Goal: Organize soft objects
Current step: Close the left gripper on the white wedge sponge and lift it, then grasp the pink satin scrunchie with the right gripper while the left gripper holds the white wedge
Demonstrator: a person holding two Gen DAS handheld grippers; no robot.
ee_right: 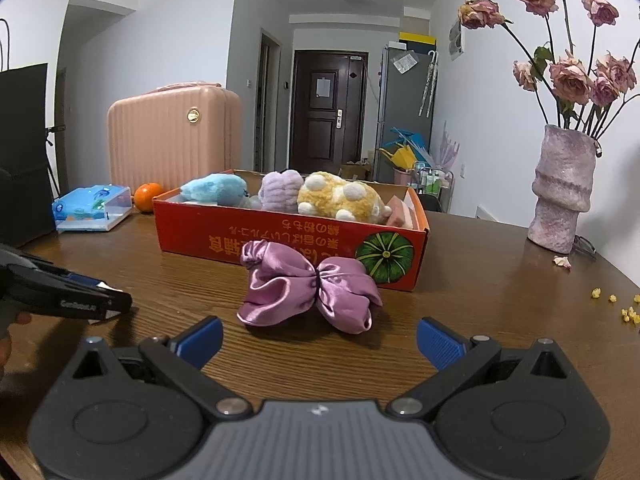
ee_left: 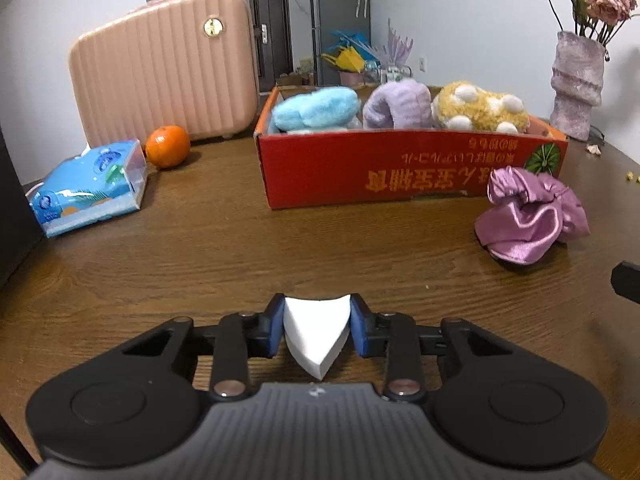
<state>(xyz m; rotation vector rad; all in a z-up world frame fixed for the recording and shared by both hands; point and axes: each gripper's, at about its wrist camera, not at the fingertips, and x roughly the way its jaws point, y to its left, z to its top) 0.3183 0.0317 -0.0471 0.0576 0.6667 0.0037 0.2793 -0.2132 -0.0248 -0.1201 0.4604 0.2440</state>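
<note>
My left gripper (ee_left: 317, 326) and right gripper (ee_right: 319, 338): black linkage bodies, silver pivot screws behind blue ribbed pads (ee_right: 440, 342), grey ridged housing rearmost.

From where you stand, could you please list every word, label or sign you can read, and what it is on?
"GenRobot.AI", roughly, small and soft: side of the left gripper.
Orange characters on the red box: upside down, not legible.
Print on the blue tissue pack: too blurred.
Gold emblem on the pink suitcase: too small to read.
</note>
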